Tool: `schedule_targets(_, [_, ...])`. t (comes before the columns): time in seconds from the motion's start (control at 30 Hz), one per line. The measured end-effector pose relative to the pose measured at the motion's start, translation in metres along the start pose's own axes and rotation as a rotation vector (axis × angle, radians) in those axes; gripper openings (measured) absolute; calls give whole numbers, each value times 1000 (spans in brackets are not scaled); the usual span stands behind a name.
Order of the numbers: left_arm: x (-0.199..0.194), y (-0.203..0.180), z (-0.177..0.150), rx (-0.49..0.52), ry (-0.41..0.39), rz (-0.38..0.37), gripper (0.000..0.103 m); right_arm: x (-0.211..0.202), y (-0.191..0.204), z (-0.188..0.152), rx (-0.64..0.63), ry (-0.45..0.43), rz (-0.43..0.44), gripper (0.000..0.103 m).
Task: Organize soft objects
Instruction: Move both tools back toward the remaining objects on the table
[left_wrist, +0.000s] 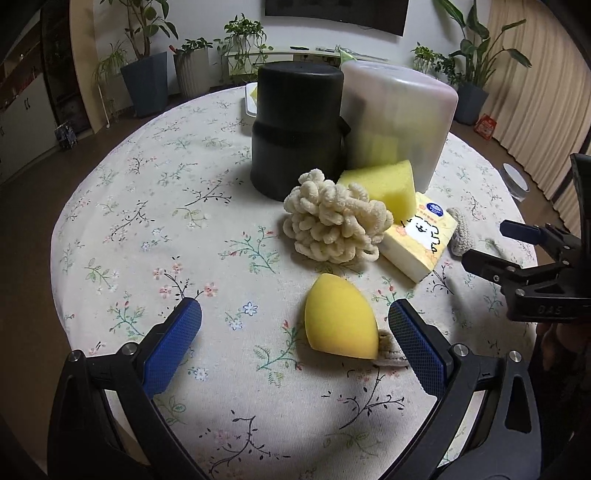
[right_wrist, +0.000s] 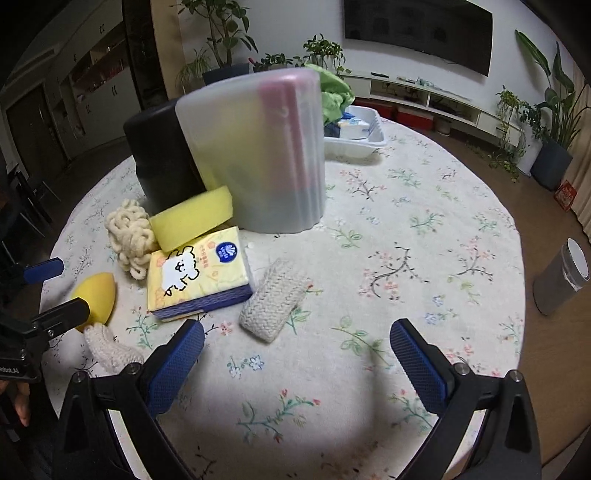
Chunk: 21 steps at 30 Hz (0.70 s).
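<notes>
Blue-padded left gripper is hanging wide open, the yellow egg-shaped sponge lying between its fingers on the floral tablecloth. Further right, the right gripper is also gaping, empty, just short of the knitted pad.

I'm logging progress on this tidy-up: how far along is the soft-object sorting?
Possibly begun: the white tray at the table's far side holds green cloth. In hand: nothing; left claw and right claw are open. Left: egg-shaped yellow sponge, cream loopy yarn bundle, yellow wedge sponge, tissue pack, knitted cream pad.
</notes>
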<state>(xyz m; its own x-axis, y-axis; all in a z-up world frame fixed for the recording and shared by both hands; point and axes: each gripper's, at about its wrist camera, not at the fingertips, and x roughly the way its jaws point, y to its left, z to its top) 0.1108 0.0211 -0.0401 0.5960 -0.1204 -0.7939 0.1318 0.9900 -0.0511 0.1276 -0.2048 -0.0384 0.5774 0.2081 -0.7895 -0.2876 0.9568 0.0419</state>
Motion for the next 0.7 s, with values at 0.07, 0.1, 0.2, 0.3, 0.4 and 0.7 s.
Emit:
schedule_targets(0.07, [1, 1, 0, -3, -2, 4, 103, 3, 0, 0, 0, 1, -6, 102])
schedule_targets(0.1, [1, 1, 0, -4, -1, 6, 103, 3, 0, 0, 2, 1, -7, 102])
schedule_targets(0.2, [6, 1, 1, -6, 10, 7, 103, 5, -2, 1, 6, 2, -12, 102])
schedule_targets(0.3, [10, -3, 0, 3, 20, 4, 103, 8, -3, 2, 10, 8, -15, 102])
schedule_targets(0.4, [14, -5, 0, 7, 26, -2, 102, 11, -2, 1, 4, 19, -16, 102])
schedule_targets(0.7, [20, -6, 0, -2, 51, -14, 101, 19, 0, 6, 2, 43, -18, 94])
